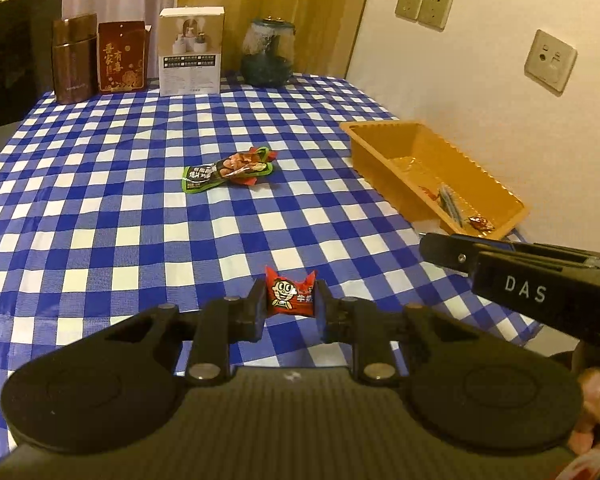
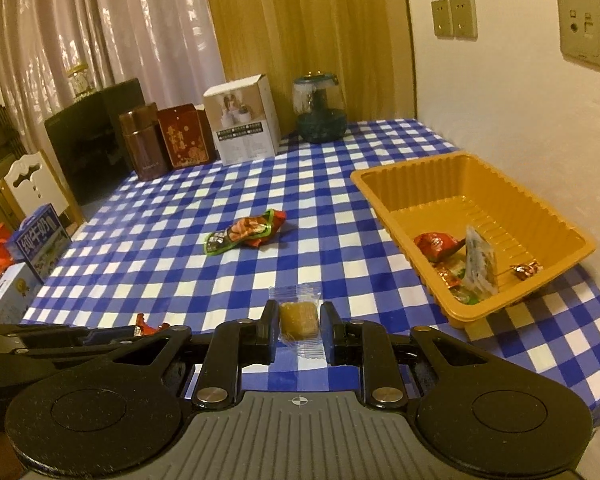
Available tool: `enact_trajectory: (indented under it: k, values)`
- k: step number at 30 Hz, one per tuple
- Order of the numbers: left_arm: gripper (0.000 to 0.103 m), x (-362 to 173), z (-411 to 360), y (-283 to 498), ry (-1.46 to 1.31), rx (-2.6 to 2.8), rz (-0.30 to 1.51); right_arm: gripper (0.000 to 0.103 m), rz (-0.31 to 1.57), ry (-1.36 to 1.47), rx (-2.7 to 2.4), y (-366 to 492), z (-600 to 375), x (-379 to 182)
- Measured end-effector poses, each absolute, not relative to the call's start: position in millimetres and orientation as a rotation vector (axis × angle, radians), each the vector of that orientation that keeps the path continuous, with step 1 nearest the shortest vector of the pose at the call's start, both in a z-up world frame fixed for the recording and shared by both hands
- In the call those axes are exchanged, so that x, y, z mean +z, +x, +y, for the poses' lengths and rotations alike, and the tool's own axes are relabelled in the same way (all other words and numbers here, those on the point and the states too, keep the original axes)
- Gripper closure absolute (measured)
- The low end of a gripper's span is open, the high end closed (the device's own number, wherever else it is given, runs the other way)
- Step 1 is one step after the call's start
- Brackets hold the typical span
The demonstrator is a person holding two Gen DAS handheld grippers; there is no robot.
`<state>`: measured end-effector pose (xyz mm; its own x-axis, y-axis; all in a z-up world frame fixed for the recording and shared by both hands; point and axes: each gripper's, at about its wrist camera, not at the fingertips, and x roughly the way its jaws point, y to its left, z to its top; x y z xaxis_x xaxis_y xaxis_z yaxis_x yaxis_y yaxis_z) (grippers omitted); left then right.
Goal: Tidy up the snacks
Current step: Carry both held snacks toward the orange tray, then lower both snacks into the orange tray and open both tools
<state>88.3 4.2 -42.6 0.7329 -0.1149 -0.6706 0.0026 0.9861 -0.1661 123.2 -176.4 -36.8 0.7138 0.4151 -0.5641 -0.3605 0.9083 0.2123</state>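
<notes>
My left gripper (image 1: 290,300) is shut on a red milk candy (image 1: 289,295) with a cartoon face, just above the checked tablecloth. My right gripper (image 2: 299,318) is shut on a clear-wrapped brown cake (image 2: 299,316). An orange plastic tray (image 2: 384,194) sits at the right by the wall and holds several wrapped snacks (image 2: 456,264); it also shows in the left wrist view (image 1: 384,160). A green and red snack packet (image 1: 228,170) lies mid-table, also in the right wrist view (image 2: 246,232). The right gripper's body (image 1: 520,280) shows at the right of the left view.
A brown tin (image 1: 71,64), a red box (image 1: 121,57), a white box (image 1: 190,52) and a glass jar (image 1: 267,53) stand along the table's far edge. Wall sockets (image 1: 550,62) are on the right wall. Milk cartons (image 2: 36,240) and a chair stand left of the table.
</notes>
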Motion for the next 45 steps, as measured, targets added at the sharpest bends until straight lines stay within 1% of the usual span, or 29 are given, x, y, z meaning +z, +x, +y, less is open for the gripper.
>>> enact_trajectory:
  k: [9,28,45]
  values:
    - [0.082,-31.1,-5.3,79.6,-0.155,-0.079,0.730,0.081,0.634,0.096,0.425,113.2,-185.8,-28.8]
    - [0.082,-24.4,-12.6,79.6,-0.142,-0.115,0.721,0.081,0.613,0.113,0.398,112.1,-200.0,-21.2]
    - [0.082,-18.2,-60.9,113.8,-0.109,-0.216,0.712,0.081,0.621,0.139,0.267,132.1,-258.4,-17.7]
